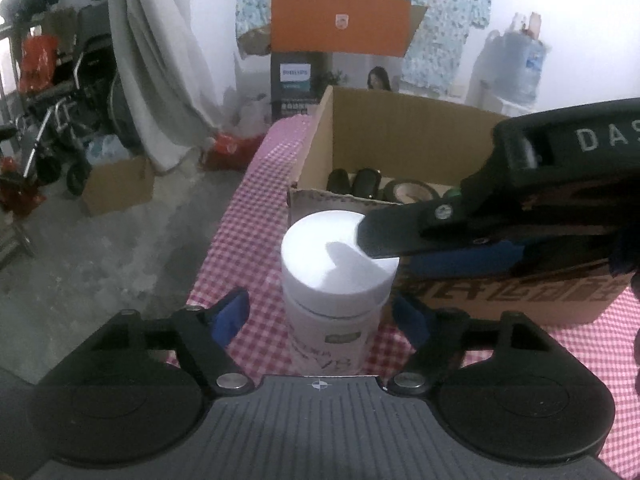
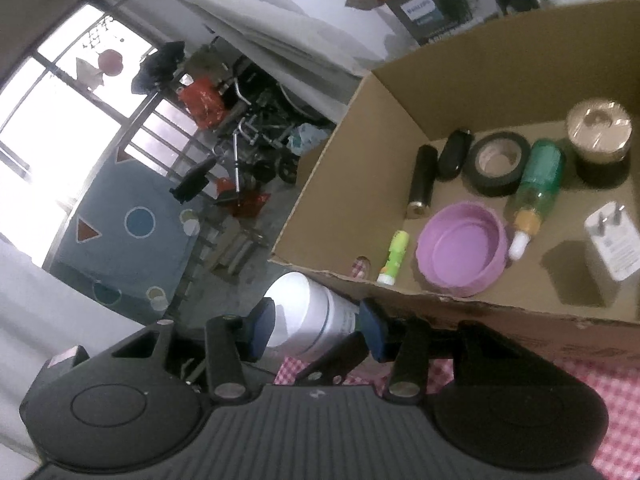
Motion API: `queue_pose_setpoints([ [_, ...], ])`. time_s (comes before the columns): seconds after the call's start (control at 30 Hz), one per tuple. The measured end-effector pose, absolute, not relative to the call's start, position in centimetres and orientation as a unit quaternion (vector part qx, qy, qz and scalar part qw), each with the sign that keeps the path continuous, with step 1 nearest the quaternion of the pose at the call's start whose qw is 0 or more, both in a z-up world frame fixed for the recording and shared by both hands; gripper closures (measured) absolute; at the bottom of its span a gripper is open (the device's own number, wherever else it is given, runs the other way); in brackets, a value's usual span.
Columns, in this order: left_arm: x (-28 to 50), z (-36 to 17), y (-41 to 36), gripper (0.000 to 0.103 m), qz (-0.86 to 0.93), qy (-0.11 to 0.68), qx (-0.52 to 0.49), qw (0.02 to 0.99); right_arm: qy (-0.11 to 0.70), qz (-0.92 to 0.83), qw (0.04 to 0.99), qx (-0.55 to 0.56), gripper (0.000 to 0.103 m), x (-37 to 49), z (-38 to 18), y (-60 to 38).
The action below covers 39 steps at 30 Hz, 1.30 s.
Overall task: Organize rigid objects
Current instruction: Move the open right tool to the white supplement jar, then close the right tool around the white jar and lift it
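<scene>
A white jar [image 1: 334,276] with a white lid stands upright on the red-checked tablecloth [image 1: 240,216], just in front of an open cardboard box [image 1: 400,136]. My left gripper [image 1: 320,318] is open, its blue pads [image 1: 230,316] on either side of the jar's body with gaps showing. From the right, a black finger [image 1: 400,228] of my other gripper reaches over the lid and casts a shadow on it. In the right wrist view the jar [image 2: 304,320] shows between and beyond the parted pads of the right gripper [image 2: 316,328], which press on nothing.
The box [image 2: 400,292] holds a purple bowl [image 2: 464,252], a green bottle [image 2: 538,184], a black tape roll [image 2: 500,160], a white plug adapter [image 2: 612,240], a disc spindle [image 2: 600,132] and small dark tubes. The table's left edge drops to a cluttered floor.
</scene>
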<state>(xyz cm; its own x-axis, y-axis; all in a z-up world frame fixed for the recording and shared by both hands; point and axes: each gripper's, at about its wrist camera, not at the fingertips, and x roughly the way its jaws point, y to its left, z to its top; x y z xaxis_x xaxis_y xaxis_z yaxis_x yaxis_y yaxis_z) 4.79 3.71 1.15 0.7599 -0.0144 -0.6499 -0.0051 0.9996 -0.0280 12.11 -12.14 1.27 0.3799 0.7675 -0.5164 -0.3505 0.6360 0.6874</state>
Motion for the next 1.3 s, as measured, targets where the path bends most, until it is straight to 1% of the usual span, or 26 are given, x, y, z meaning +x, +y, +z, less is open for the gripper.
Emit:
queue_pose_setpoints([
  [0.07,4.8,1.1,3.5,0.032,-0.003,0.350,-0.012,0.936,0.436,0.348,0.792,0.246,0.054,12.3,0.9,-11.8],
  [0.13,4.9,1.0,3.4,0.040,-0.002,0.354,-0.009,0.935,0.439,0.347,0.790,0.251,0.055,12.5,0.5,-11.5],
  [0.17,4.9,1.0,3.4,0.041,-0.003,0.355,-0.010,0.935,0.440,0.348,0.787,0.256,0.056,12.6,0.4,-11.5],
  [0.23,5.0,1.0,3.4,0.048,-0.008,0.356,-0.013,0.934,0.441,0.349,0.785,0.260,0.058,12.9,0.3,-11.3],
  [0.3,4.9,1.1,3.0,0.049,-0.004,0.356,-0.004,0.934,0.441,0.350,0.784,0.262,0.059,12.9,0.3,-11.3],
  [0.87,4.2,1.4,2.9,0.050,0.003,0.360,0.007,0.933,0.444,0.355,0.779,0.264,0.059,12.5,0.3,-11.3],
  [1.17,3.0,2.1,2.6,0.050,0.006,0.346,0.015,0.938,0.431,0.363,0.784,0.262,0.059,11.3,1.1,-11.9],
  [1.3,1.6,3.3,2.4,0.050,0.009,0.332,0.024,0.943,0.422,0.372,0.784,0.262,0.059,10.0,2.1,-12.3],
])
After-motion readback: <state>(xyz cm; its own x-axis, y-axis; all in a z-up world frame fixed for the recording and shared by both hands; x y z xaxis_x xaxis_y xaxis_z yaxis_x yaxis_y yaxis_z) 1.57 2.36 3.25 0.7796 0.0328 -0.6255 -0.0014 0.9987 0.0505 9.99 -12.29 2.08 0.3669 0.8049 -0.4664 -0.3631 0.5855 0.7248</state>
